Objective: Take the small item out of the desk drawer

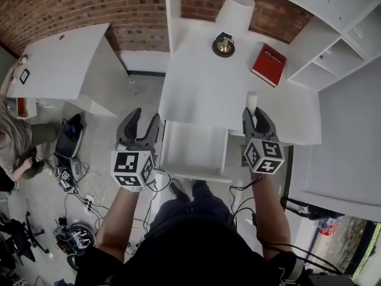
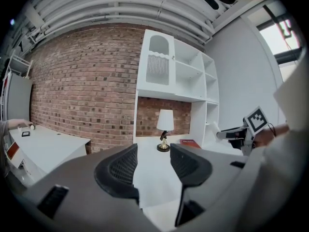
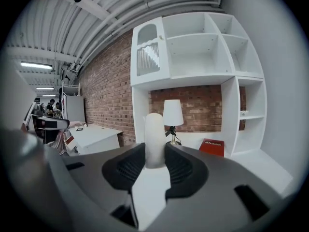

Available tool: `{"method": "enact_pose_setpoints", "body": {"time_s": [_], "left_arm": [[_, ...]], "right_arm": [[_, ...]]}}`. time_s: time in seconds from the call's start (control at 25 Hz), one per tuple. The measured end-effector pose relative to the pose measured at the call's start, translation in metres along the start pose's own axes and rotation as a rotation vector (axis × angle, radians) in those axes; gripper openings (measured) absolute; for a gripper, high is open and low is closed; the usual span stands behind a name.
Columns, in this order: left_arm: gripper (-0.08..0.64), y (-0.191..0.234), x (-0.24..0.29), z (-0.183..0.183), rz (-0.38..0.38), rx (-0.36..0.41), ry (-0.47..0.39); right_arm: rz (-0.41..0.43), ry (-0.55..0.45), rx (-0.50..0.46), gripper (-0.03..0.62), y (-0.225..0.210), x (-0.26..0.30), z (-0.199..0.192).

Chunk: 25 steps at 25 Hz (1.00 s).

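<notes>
In the head view a white desk (image 1: 202,82) has its drawer (image 1: 193,151) pulled out toward me, and its inside looks bare. My right gripper (image 1: 257,113) hovers over the desk's front right edge, shut on a small white cylinder (image 1: 252,99) that stands upright between the pads. The right gripper view shows that cylinder (image 3: 154,139) clamped at its lower end by the right gripper (image 3: 155,154). My left gripper (image 1: 144,121) hangs just left of the drawer, open with nothing in it. The left gripper view shows the left gripper (image 2: 153,164) with only the desk top between its jaws.
A lamp (image 1: 229,22) with a white shade and a red book (image 1: 269,64) sit at the back of the desk. White shelves (image 1: 333,46) rise on the right. A second white desk (image 1: 59,64) stands left, with cables (image 1: 77,183) on the floor and a person (image 1: 12,142) at the edge.
</notes>
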<state>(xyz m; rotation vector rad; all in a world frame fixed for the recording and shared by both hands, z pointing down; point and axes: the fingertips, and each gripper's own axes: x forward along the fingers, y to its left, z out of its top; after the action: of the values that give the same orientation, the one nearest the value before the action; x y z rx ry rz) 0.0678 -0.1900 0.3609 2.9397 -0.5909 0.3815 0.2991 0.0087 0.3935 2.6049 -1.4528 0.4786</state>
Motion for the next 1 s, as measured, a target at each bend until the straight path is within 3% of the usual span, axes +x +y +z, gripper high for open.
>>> {"method": "enact_pose_setpoints", "body": {"time_s": [0.48, 1.0], "left_arm": [[0.204, 0.003, 0.082, -0.041, 0.064, -0.024, 0.109], [0.204, 0.004, 0.115, -0.081, 0.092, -0.044, 0.211]], "right_arm": [[0.025, 0.181, 0.002, 0.127, -0.065, 0.096, -0.062], [0.091, 0.444, 0.023, 0.127, -0.083, 0.165, -0.161]]}}
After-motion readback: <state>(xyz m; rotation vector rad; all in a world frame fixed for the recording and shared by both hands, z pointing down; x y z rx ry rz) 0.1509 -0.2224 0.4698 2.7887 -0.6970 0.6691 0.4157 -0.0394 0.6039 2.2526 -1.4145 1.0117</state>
